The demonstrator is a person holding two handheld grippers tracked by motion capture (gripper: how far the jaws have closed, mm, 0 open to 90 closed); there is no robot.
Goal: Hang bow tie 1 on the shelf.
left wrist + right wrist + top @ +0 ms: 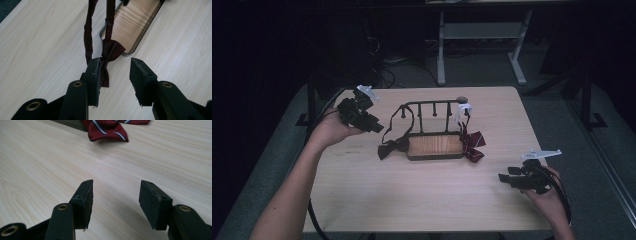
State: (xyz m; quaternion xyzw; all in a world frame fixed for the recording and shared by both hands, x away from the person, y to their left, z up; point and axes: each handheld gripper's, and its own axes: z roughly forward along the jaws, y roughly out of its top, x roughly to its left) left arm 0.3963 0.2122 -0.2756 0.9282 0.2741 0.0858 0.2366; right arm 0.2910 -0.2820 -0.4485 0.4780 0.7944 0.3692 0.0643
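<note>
The dark bow tie (106, 60) lies just ahead of the spread left tongs (113, 75) — strap running away toward the rack (434, 130); right tongs (116, 200) spread, empty.

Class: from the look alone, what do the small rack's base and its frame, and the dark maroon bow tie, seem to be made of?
Rack's base: likely wood, matte, visible grain. Frame: thin dark rods, probably painted metal. Dark maroon bow tie: woven cloth, soft folds, matte.
</note>
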